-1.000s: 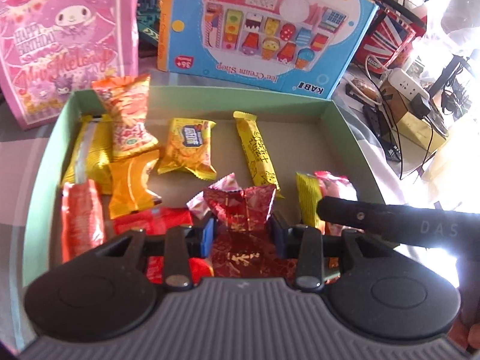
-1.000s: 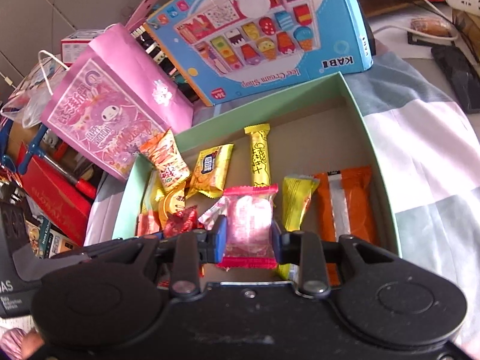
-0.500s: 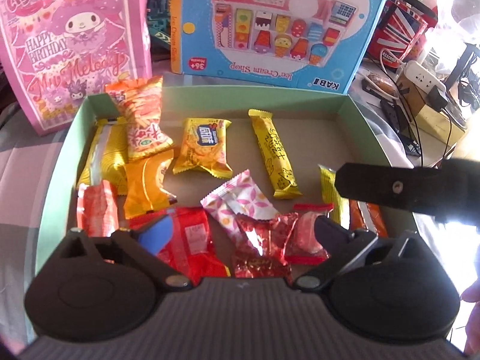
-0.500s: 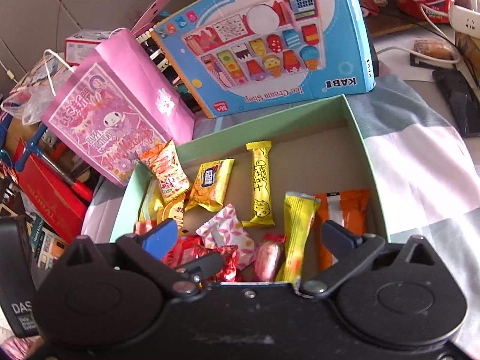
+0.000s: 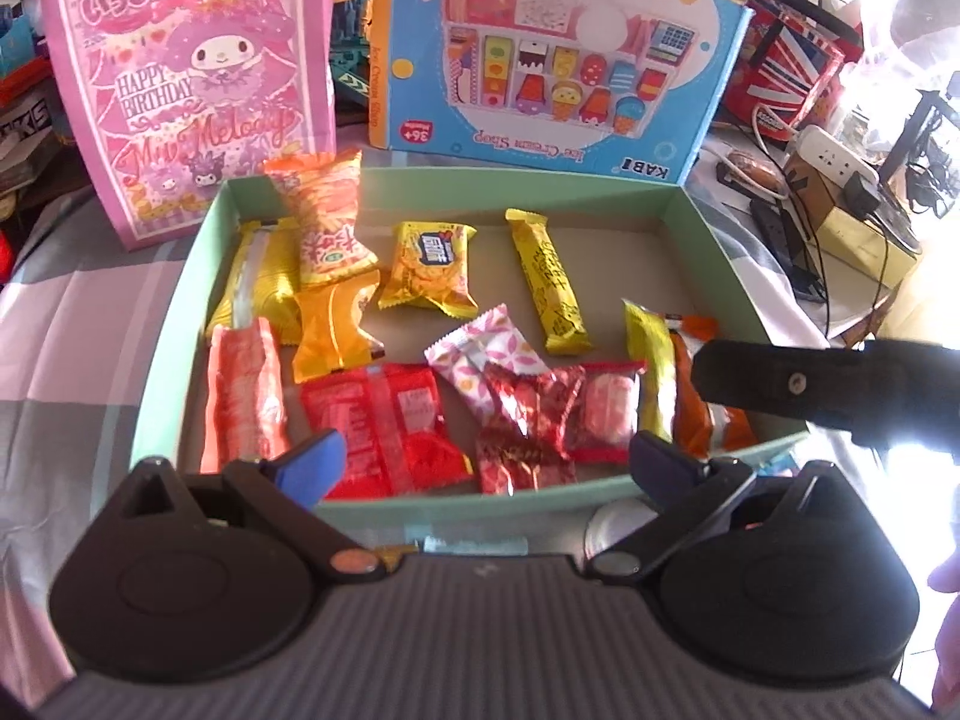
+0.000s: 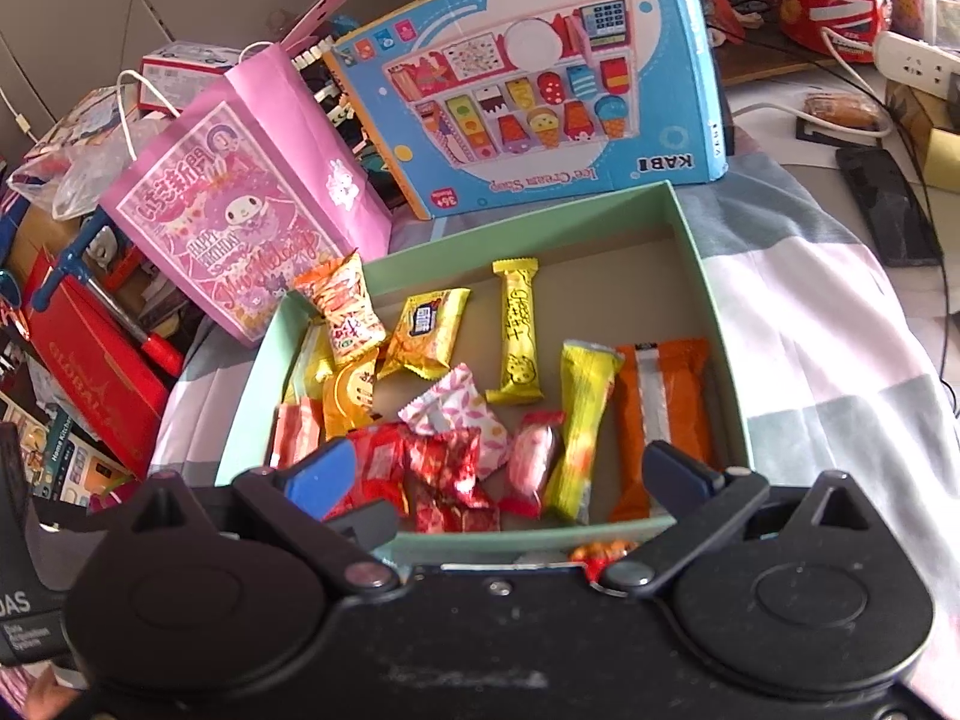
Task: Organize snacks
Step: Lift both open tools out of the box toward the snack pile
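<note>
1. Cluttered bedding carries a green box (image 5: 174, 324) in front of a pink gift bag (image 5: 192, 78) and a blue toy carton (image 5: 552, 60).
2. Left gripper (image 5: 480, 456) and right gripper (image 6: 498, 468): fingers spread wide, both empty, above the box's near wall.
3. Snack packets (image 5: 420, 276) lie inside the box; the dark red foil candy (image 5: 528, 408) is nearest.
4. Handling, as judged: light, soft, slippery wrappers. Pinch across the body or a crimped end, gently.

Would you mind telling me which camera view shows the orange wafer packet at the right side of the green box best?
The right wrist view: the orange wafer packet lies almost fully exposed there. In the left wrist view, the packet is largely covered by the right gripper reaching across it.
</note>
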A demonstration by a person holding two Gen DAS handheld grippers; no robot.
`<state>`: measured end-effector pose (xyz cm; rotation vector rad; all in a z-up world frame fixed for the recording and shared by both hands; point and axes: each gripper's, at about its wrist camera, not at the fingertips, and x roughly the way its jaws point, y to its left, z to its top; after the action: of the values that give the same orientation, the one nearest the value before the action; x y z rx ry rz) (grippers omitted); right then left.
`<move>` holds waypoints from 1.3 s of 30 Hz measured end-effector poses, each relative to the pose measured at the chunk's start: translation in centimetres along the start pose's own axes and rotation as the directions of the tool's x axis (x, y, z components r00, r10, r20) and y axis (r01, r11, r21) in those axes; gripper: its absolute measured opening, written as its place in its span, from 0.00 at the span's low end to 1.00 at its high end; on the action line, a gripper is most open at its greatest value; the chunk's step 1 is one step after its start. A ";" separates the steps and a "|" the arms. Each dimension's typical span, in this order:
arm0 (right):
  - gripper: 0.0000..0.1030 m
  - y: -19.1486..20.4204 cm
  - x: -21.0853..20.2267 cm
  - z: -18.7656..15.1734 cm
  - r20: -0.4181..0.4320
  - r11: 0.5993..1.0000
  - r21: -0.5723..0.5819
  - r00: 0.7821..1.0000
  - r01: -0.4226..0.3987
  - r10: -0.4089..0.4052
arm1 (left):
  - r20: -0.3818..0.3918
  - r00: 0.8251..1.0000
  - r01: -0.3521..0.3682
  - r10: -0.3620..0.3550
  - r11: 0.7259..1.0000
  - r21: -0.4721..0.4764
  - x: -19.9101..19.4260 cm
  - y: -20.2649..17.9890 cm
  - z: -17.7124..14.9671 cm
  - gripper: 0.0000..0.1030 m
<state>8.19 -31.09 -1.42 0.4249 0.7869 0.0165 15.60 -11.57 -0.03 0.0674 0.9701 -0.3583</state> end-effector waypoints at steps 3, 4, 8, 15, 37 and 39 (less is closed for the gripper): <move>1.00 -0.2 -1.0 -0.8 0.001 1.000 0.015 1.000 0.007 -0.007 | 0.007 1.000 0.001 -0.001 1.000 0.014 -1.1 -0.2 -0.8 1.00; 1.00 -0.3 -1.3 -1.1 -0.002 1.000 0.020 1.000 0.007 -0.007 | 0.010 1.000 0.002 -0.003 1.000 0.018 -1.5 -0.2 -1.1 1.00; 1.00 -0.3 -2.0 -2.1 -0.017 1.000 0.023 1.000 0.016 -0.016 | 0.007 1.000 0.001 -0.001 1.000 0.015 -2.3 0.0 -2.4 1.00; 1.00 0.0 -2.3 -4.0 -0.055 1.000 0.011 0.998 0.005 -0.004 | -0.023 1.000 -0.010 0.010 1.000 -0.017 -2.4 1.5 -4.7 1.00; 0.88 -1.8 1.5 -8.3 -0.175 0.991 0.131 0.985 0.027 -0.004 | -0.114 0.993 -0.025 0.024 1.000 -0.007 2.3 2.6 -8.3 0.81; 0.82 -2.0 1.7 -8.3 -0.174 0.990 0.137 0.985 0.026 -0.002 | -0.107 0.994 -0.018 0.018 1.000 0.003 2.5 2.0 -8.3 0.71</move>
<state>3.39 -29.58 -8.57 0.5549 0.9661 -0.0145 10.96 -8.54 -7.03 0.0981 1.0744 -0.3418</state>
